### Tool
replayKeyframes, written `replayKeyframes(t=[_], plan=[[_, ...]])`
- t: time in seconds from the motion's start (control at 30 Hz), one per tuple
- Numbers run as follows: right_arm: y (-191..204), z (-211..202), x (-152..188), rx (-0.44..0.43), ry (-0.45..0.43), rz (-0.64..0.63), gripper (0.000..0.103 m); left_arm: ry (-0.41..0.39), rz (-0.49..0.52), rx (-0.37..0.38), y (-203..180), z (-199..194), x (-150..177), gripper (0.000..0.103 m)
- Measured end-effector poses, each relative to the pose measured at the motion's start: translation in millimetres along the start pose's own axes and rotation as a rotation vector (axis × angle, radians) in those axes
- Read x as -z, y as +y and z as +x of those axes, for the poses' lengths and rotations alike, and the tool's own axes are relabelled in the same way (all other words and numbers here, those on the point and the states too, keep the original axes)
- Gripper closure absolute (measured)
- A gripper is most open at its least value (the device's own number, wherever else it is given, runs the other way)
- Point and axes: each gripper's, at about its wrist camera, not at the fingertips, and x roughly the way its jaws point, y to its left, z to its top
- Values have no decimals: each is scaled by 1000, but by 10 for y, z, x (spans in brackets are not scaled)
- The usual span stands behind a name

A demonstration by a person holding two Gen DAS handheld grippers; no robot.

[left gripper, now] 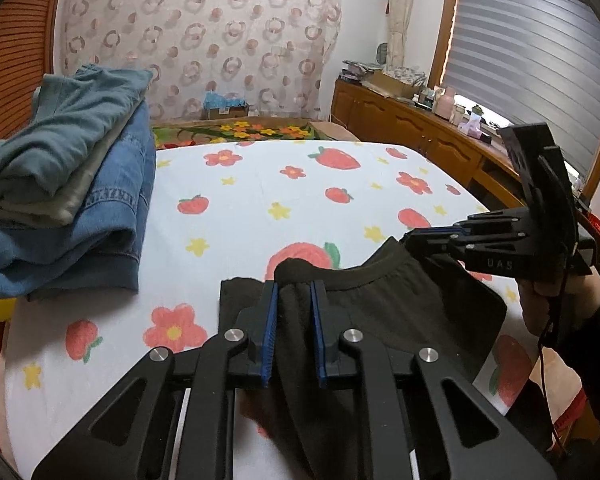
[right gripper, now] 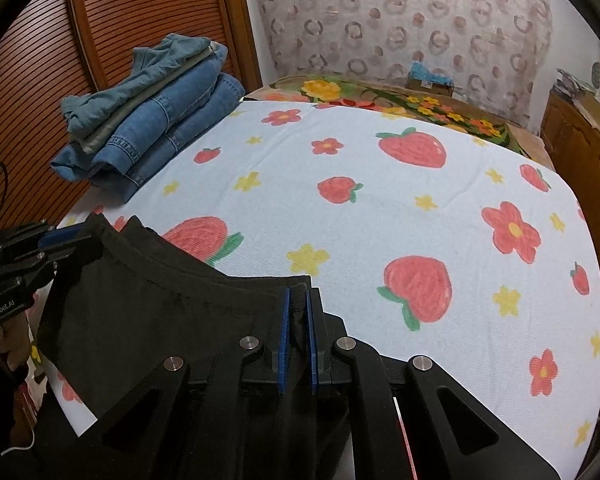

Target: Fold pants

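Black fabric fills the near edge of both views: the pants are held up by their elastic waistband over the front of a bed covered by a white strawberry-and-flower sheet. The left gripper has its blue-padded jaws nearly closed on a bunched fold of the waistband at one end, a thick wad of cloth filling the narrow gap between the pads. The right gripper is pinched tighter still on the other end of the waistband, only a thin strip of cloth showing between its pads. Between the two tongs the waistband sags in a shallow curve, so the garment seems to hang rather than lie flat; the legs drop out of sight below both cameras, and I cannot tell whether they are already doubled over. Judging from this, the folding is at an early stage: the pants are picked up and spread by the waist, but no fold is laid on the sheet yet, and the open stretch of bed ahead looks like the place to lay them down. At the far left corner sits a stack of folded clothes, denim below and a teal piece on top, well apart from the black pants.
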Motion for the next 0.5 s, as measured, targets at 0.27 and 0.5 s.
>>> replayKeyframes(t=[0.27,0.5], plan=[[-20,-108,35,1,-18,6,92,16,13,-34,-38,30,25,86],[30,-279,105,1,-33,-11,92,13,20,-37,-78,20,15,86]])
